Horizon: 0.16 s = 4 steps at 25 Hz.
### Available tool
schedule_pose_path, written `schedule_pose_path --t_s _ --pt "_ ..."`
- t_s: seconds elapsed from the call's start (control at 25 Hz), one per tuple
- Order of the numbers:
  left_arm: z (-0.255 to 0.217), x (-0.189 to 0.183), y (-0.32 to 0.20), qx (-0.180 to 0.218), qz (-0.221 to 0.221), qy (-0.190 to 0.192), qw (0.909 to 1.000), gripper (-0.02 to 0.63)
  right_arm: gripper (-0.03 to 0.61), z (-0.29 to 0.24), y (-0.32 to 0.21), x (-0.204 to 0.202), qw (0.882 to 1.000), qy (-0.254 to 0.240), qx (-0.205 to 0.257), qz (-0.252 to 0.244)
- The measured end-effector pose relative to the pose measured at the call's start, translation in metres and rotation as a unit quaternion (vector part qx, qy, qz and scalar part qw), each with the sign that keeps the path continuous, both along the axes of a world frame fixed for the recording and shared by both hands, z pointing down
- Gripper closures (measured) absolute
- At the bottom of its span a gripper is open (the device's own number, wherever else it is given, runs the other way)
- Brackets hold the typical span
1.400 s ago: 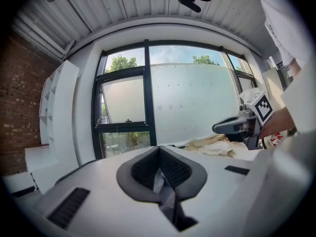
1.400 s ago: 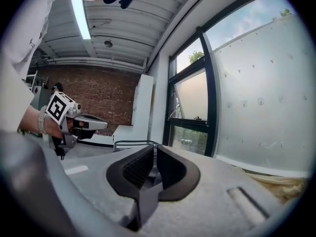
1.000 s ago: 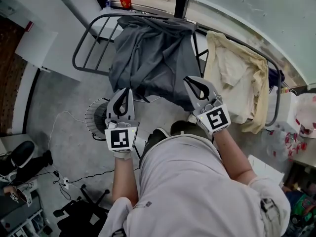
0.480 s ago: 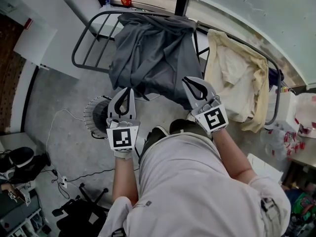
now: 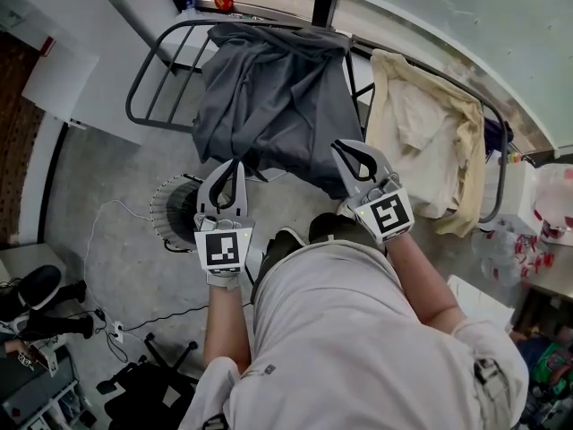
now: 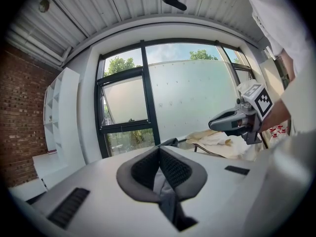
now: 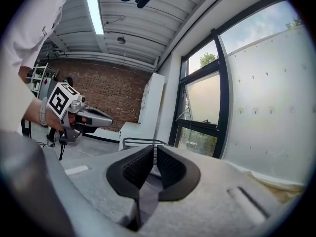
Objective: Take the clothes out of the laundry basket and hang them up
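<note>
The laundry basket point(image 5: 168, 213), at 9 o'clock of the left gripper point(image 5: 231, 168), is shown by the head view alone; its contents cannot be told. The grey garment point(image 5: 269, 106) is draped over the drying rack point(image 5: 143, 83), at 12 o'clock of both grippers. The left jaws are pressed together, those of the right gripper point(image 5: 346, 149) barely parted and empty.

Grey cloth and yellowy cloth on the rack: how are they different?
The grey cloth is dark; the cream cloth is pale and yellowish. The grey cloth hangs to the left of the cream cloth on the drying rack. The grey cloth looks bigger and covers more of the rack than the cream cloth. Both are draped over the rack's rails.
</note>
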<state>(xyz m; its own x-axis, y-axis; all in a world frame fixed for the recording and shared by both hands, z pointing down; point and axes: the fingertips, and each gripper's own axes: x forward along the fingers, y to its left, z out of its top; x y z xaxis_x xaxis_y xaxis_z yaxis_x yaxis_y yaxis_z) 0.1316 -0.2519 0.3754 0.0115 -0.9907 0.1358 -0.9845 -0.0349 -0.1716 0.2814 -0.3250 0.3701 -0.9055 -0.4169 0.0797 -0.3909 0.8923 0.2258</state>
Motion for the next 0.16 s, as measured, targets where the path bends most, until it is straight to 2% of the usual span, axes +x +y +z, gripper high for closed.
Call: schedule_pose_path --t_s 0.16 --pt "0.0024 0.0028 -0.0038 -0.006 -0.002 0.001 1.0 0.611 0.551 0.0049 -0.005 0.007 1.0 0.013 -0.008 0.007"
